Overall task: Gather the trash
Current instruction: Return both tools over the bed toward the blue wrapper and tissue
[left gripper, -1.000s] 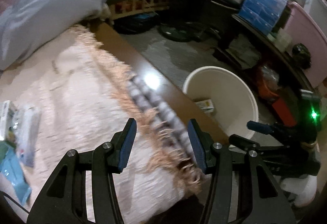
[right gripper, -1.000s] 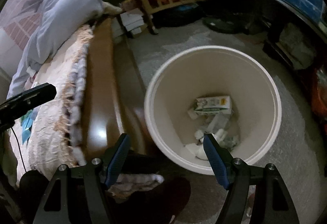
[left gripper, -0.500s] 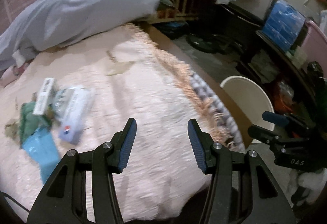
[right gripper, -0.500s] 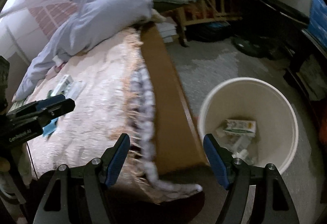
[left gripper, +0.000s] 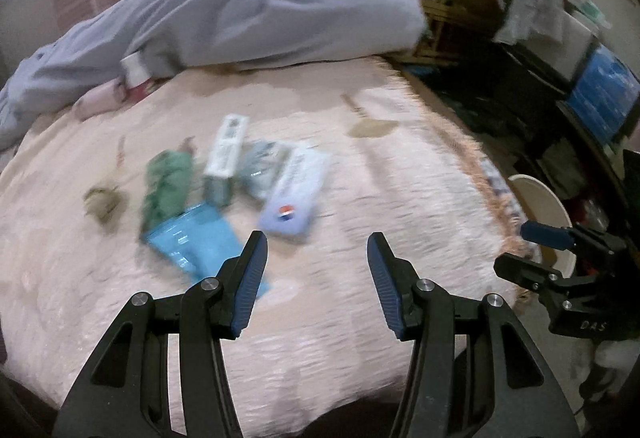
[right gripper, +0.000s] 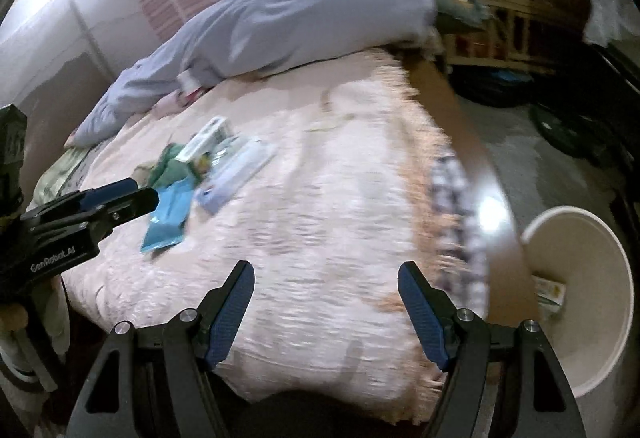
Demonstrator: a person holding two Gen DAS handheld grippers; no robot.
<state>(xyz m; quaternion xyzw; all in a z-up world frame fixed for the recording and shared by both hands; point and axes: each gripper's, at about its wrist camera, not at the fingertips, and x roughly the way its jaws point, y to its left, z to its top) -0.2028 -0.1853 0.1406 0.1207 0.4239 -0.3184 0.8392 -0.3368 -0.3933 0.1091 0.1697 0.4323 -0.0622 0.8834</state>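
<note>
The trash lay in a loose cluster on the bed, left of centre and a little beyond both grippers: a blue foil pouch nearest, a pale lavender packet just right of it, a white carton standing on its side behind, and a crumpled green wrapper to the left. All of it looked light and thin; the pouch and packet seemed likely to be slick and floppy, best pinched at an edge or corner, while the carton looked stiffer and could probably be taken across its narrow sides. The left gripper hung above the bedspread with its jaws parted and nothing between them; the right gripper stood wider, also empty. The pink bedspread was soft and nubbly, so thin packets might sink into it. A grey-blue quilt was heaped at the far end. On the floor to the right stood the white bin, a carton already inside, with cluttered wooden shelving beyond
</note>
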